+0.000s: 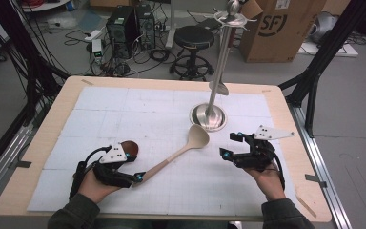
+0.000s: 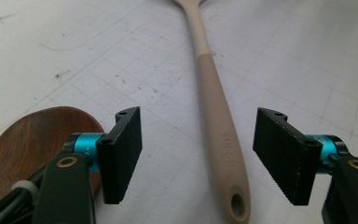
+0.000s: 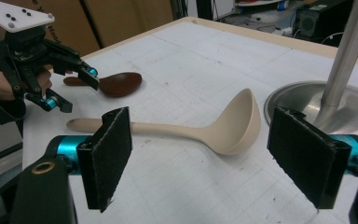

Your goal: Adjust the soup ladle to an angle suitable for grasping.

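A beige ladle [image 1: 181, 151] lies slantwise on the white mat, its bowl toward the metal stand and its handle end toward my left hand. My left gripper [image 1: 140, 177] is open at that handle end. In the left gripper view the handle [image 2: 216, 121] runs between the two pads [image 2: 121, 154] with a gap on each side. A dark brown wooden spoon [image 1: 130, 147] rests on the mat just beside this gripper. My right gripper [image 1: 228, 145] stands open to the right of the ladle's bowl [image 3: 233, 123], with nothing between its pads.
A shiny metal stand [image 1: 208, 116] with a tall pole rises from its round base just beyond the ladle's bowl. The wooden table edge [image 1: 290, 157] runs close to my right hand. A stool [image 1: 194, 38] and a cardboard box [image 1: 279, 26] stand on the floor behind.
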